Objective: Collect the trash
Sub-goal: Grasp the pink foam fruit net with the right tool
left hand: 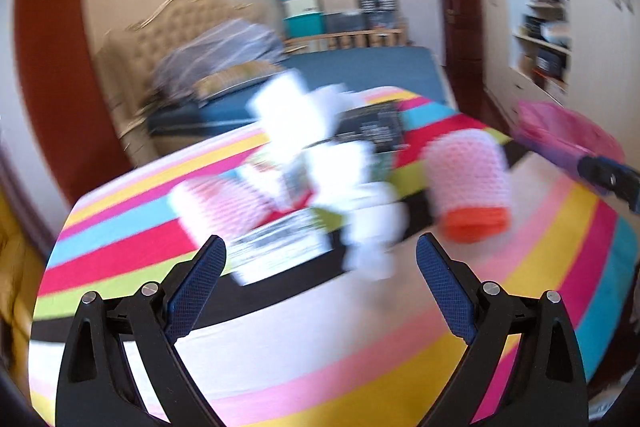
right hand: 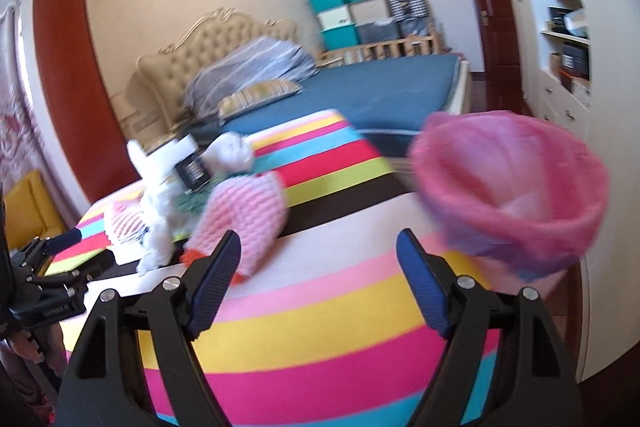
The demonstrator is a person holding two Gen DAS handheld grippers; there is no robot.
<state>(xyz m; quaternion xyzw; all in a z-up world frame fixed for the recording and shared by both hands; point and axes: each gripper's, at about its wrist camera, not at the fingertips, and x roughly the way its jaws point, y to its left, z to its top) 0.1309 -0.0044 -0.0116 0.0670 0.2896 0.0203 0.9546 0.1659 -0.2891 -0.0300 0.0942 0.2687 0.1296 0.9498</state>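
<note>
A heap of trash is seen on a striped cloth [left hand: 540, 267]: crumpled white paper [left hand: 296, 115], a pink foam fruit net [left hand: 466, 171] with an orange end, a second pink net [left hand: 218, 203], a dark printed packet [left hand: 376, 127] and a printed leaflet [left hand: 280, 251]. In the left wrist view the heap lies just ahead of the fingertips, the leaflet nearest between them and the orange-ended net beyond the right finger. The left gripper [left hand: 320, 259] is held wide apart and nothing is gripped. A pink-lined bin [right hand: 512, 195] is seen ahead of and beyond the right finger of the right gripper [right hand: 318, 253], whose fingers are likewise spread wide and empty; the heap lies past its left finger. Behind, a blue bed [right hand: 380, 87] with a tufted headboard [right hand: 208, 47] and stacked teal boxes [right hand: 344, 11] are visible. Much is motion-blurred.
</note>
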